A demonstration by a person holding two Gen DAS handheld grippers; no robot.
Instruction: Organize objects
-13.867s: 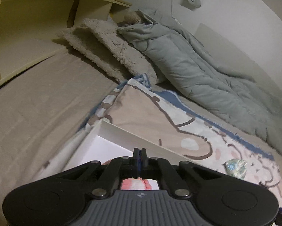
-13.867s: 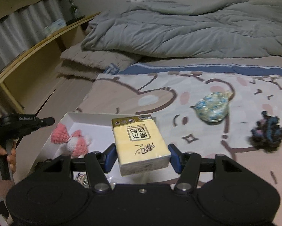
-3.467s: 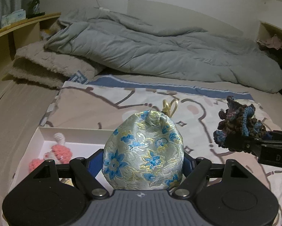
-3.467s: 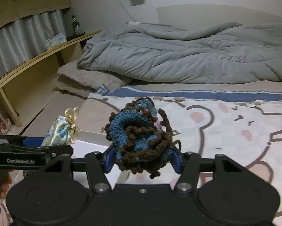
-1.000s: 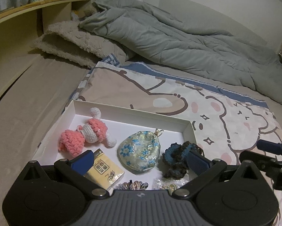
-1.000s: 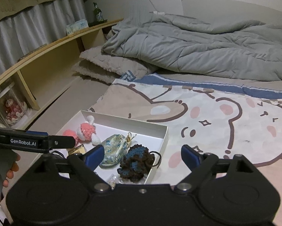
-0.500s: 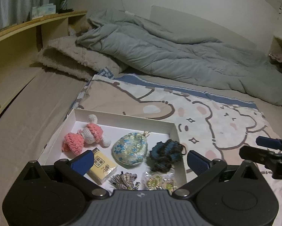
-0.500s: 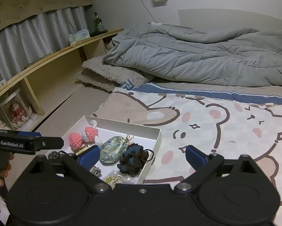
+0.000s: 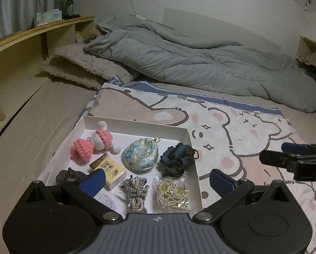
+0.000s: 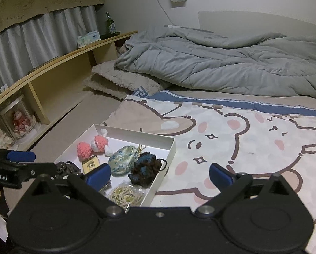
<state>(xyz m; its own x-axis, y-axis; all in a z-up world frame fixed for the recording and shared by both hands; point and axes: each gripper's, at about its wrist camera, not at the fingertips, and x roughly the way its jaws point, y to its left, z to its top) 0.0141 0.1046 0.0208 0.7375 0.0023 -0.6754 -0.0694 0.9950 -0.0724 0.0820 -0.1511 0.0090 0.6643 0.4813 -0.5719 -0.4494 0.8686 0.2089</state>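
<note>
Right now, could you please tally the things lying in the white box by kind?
Crocheted pieces: 2, pink and white doll and brown and blue scrunchie
Pouches: 1, blue floral brocade pouch
Tissue packs: 1, yellow tissue pack
Cord bundles: 3, grey braided cord, bagged beige cord, dark cord
Partly hidden white item: 1
Total: 8, all inside the white box

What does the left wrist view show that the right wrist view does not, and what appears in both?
Left wrist view only: a braided cord bundle in the white box, and a shelf of pink clothing at far right.
Right wrist view only: a clear case with a red figurine, and grey curtains.
Both: pink crochet doll, floral pouch, brown-blue crochet piece, grey duvet.
</note>
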